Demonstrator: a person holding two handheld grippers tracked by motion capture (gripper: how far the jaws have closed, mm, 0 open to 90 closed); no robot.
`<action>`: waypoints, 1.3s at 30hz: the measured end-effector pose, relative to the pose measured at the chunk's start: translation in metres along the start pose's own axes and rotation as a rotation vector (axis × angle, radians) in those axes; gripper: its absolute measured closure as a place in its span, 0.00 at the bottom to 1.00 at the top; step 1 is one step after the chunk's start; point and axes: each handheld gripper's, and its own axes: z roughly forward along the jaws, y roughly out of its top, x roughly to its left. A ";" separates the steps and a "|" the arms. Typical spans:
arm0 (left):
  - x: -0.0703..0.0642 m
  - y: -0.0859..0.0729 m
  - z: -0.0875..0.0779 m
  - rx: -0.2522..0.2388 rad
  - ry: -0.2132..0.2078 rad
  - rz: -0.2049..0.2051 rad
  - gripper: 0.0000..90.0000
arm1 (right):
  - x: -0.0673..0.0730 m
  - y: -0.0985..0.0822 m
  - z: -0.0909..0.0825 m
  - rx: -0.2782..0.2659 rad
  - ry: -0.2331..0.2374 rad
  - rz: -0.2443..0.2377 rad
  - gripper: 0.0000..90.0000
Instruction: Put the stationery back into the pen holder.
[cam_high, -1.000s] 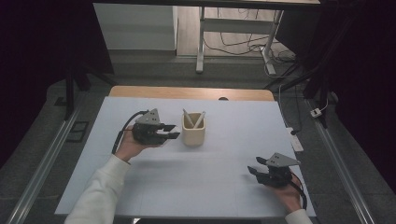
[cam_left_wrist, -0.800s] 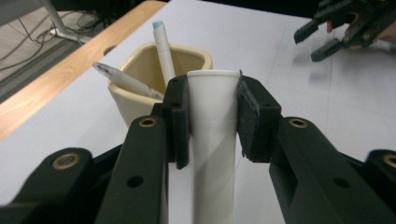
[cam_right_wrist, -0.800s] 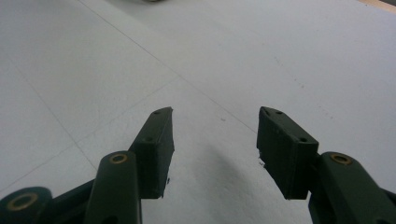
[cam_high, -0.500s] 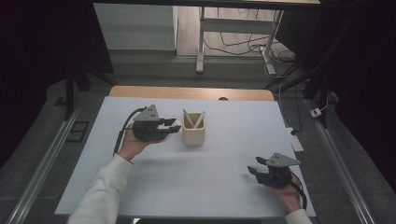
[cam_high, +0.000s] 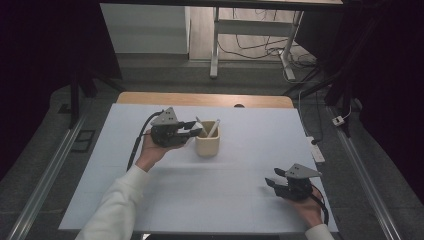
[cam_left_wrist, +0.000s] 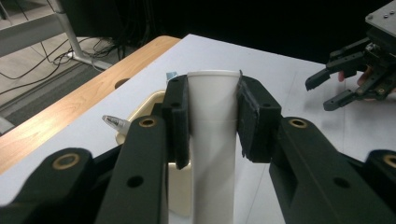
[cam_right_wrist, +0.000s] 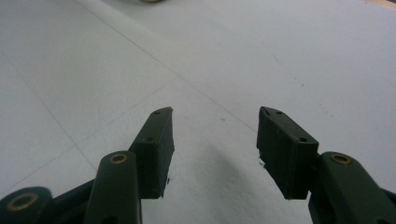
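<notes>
White plastic, a smooth round tube (cam_left_wrist: 212, 140), stands clamped between the pads of my left gripper (cam_left_wrist: 212, 119), a hold plain in the left gripper view, while the high view shows that gripper (cam_high: 192, 131) level just beside the cream holder cup (cam_high: 207, 145) with its sticks. My right gripper (cam_right_wrist: 214, 140), well apart near the table's (cam_high: 240, 200) front edge, hangs with jaws spread over bare white tabletop, gripping nothing.
</notes>
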 end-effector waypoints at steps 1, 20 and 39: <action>0.000 0.000 0.001 0.002 0.004 -0.003 0.74 | 0.000 0.000 0.000 0.001 0.001 -0.001 0.51; 0.009 0.026 0.027 0.014 0.034 -0.009 0.74 | -0.002 0.000 -0.003 -0.013 -0.004 0.010 0.51; 0.030 0.036 0.050 0.003 0.084 -0.067 0.74 | -0.003 -0.001 -0.001 -0.014 0.006 0.015 0.51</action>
